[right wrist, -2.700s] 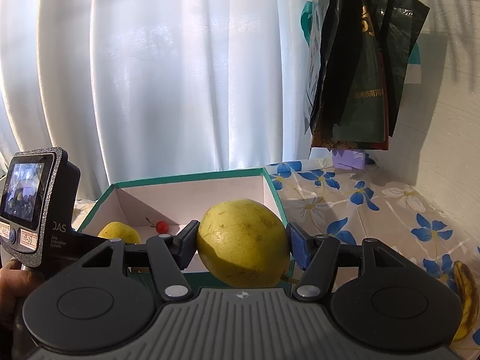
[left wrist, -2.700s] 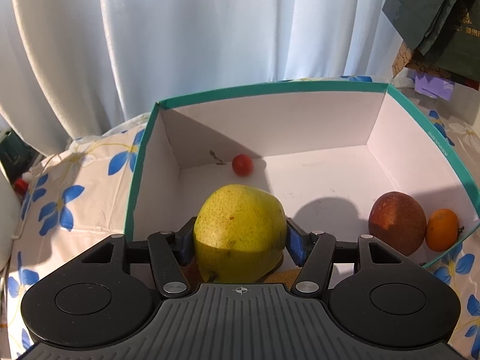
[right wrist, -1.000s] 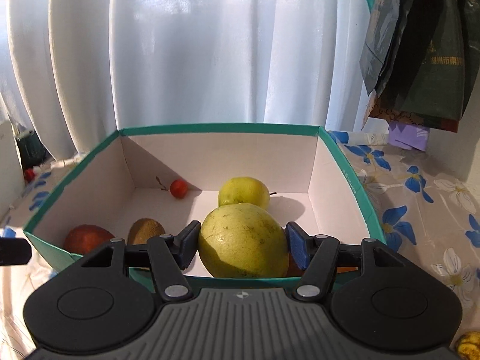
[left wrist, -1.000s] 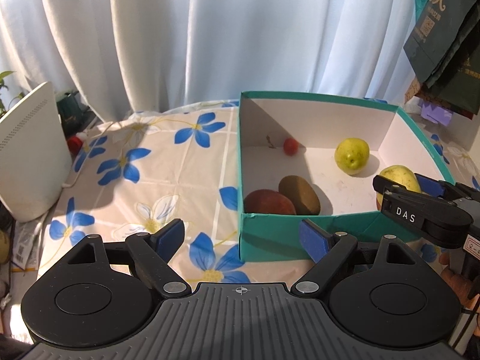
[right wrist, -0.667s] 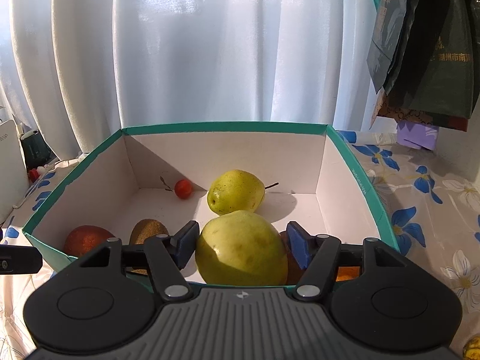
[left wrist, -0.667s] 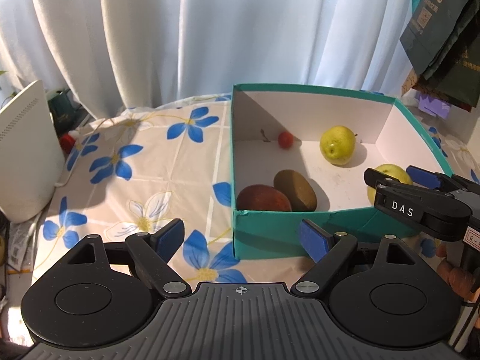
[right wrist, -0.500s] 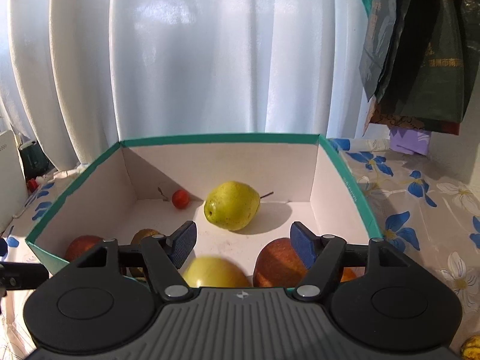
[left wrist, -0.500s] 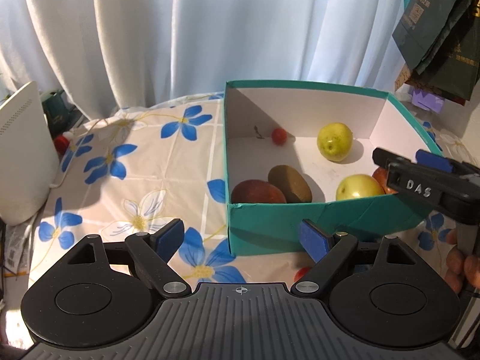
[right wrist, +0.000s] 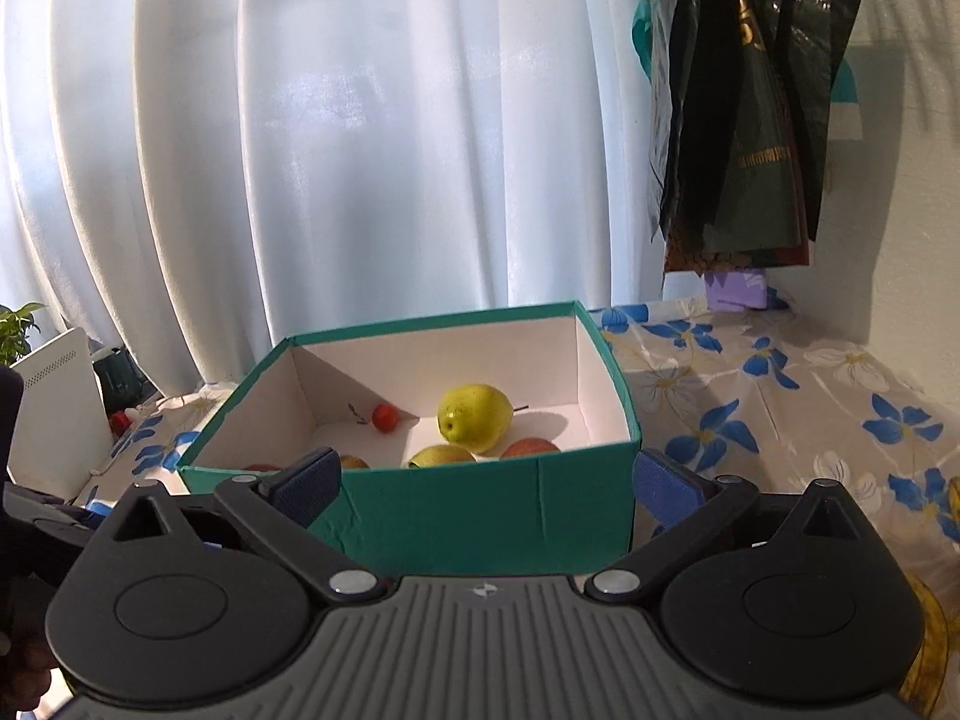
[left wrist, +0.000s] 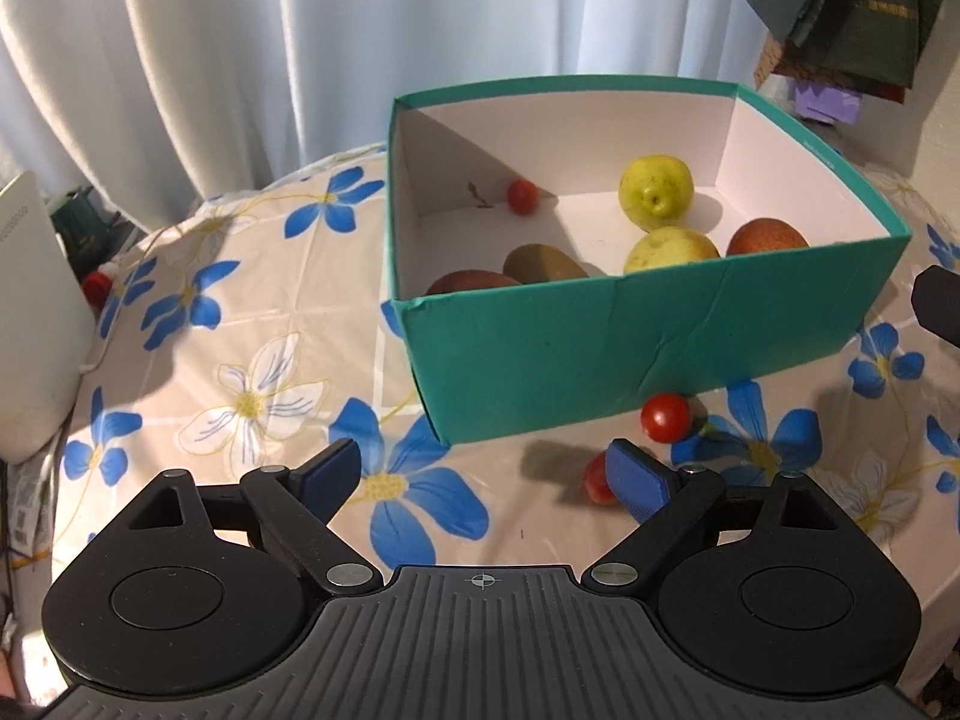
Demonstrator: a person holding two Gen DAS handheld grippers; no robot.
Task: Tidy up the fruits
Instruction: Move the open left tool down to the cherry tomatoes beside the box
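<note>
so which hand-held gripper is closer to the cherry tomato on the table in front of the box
Left. The left hand-held gripper is open just short of the cherry tomato, which sits ahead of its right finger. The right hand-held gripper faces the teal box; no tomato outside it shows there.

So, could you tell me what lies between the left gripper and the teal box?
In the left wrist view, two small red tomatoes lie on the tablecloth between the left gripper and the teal box.

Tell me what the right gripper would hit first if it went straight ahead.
Probably the near teal wall of the cardboard box: the open right gripper points squarely at it. Depth is unclear.
</note>
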